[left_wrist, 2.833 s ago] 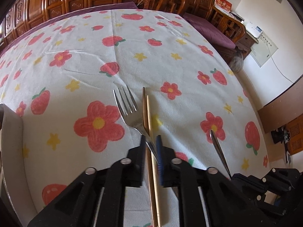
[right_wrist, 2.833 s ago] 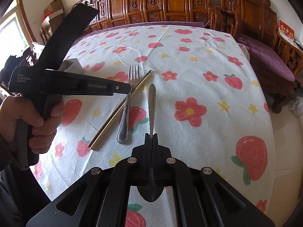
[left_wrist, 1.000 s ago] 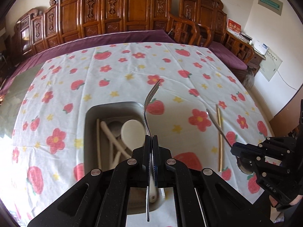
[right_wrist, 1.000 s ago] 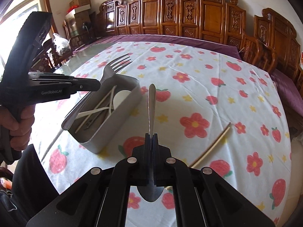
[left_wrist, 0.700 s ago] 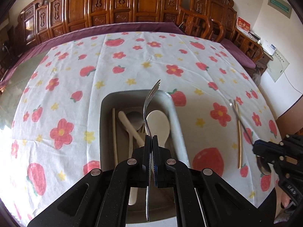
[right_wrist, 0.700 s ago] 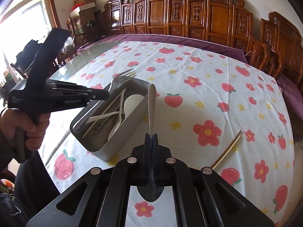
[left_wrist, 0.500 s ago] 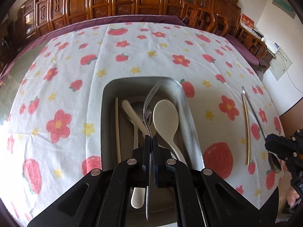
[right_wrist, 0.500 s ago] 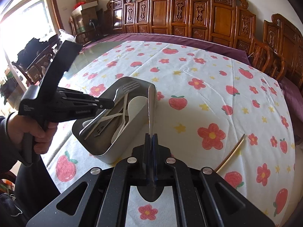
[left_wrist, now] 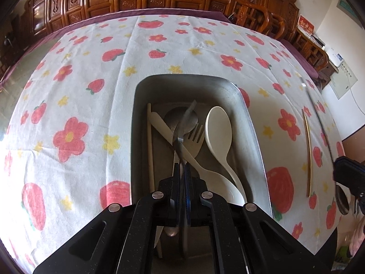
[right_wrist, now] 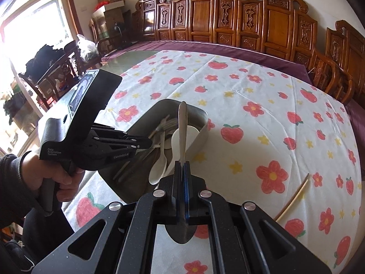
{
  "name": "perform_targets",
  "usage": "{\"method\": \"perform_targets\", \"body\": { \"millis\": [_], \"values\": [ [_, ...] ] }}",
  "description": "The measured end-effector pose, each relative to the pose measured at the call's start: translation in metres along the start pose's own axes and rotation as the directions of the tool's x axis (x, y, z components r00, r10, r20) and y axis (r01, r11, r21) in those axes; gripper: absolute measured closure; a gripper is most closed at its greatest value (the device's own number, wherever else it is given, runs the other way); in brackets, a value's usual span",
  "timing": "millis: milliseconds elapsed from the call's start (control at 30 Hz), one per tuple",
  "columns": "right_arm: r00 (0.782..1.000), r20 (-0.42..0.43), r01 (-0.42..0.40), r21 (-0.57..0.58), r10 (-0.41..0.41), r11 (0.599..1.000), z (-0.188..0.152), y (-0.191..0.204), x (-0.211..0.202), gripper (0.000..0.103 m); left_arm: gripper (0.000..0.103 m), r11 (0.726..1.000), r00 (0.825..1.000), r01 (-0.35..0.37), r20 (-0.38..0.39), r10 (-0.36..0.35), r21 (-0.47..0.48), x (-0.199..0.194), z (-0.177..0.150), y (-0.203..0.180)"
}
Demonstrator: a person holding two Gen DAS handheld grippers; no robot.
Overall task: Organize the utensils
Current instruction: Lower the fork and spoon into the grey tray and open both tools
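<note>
Fork point(left_wrist: 182, 125) clamped edge-on in the left gripper point(left_wrist: 181, 171), tines blurred, hanging over the middle of the tray point(left_wrist: 247, 107) and pointing steeply down into it. Thin, stiff metal, likely light and slippery, so a pinch on the flat handle suits it. Below lie a white spoon point(left_wrist: 217, 130), a pale fork point(left_wrist: 194, 137), a metal spoon point(left_wrist: 181, 119) and a chopstick point(left_wrist: 149, 146), crossed over one another; free floor looks scarce, so it probably lands on the pile. Tray walls stand close on both sides. Right gripper point(right_wrist: 181, 171) is closed on a steel spoon point(right_wrist: 182, 132), handle forward, near the tray's right rim. One chopstick point(right_wrist: 294, 196) waits on the cloth point(right_wrist: 262, 86), far right, with open room around it.
</note>
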State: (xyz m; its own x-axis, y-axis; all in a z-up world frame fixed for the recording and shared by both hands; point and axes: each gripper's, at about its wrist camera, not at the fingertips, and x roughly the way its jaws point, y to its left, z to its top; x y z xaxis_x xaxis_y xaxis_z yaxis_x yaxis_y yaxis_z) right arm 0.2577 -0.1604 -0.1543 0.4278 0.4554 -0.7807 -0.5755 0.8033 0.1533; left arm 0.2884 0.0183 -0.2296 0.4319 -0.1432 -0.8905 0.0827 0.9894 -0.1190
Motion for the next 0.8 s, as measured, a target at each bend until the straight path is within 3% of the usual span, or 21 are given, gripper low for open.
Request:
{"method": "perform_targets", "body": {
  "millis": [400, 800],
  "values": [
    [0.998, -0.015, -0.061, 0.032, 0.062, 0.998, 0.025, 0.034, 0.041, 0.1, 0.1, 1.0, 0.991, -0.011, 0.13, 0.011, -0.002, -0.069, -0.007, 0.025],
    [0.993, -0.062, -0.09, 0.182, 0.102, 0.979, 0.04, 0.042, 0.093, 0.1, 0.1, 0.999, 0.982, -0.021, 0.188, 0.029, -0.045, -0.101, -0.02, 0.061]
  ]
}}
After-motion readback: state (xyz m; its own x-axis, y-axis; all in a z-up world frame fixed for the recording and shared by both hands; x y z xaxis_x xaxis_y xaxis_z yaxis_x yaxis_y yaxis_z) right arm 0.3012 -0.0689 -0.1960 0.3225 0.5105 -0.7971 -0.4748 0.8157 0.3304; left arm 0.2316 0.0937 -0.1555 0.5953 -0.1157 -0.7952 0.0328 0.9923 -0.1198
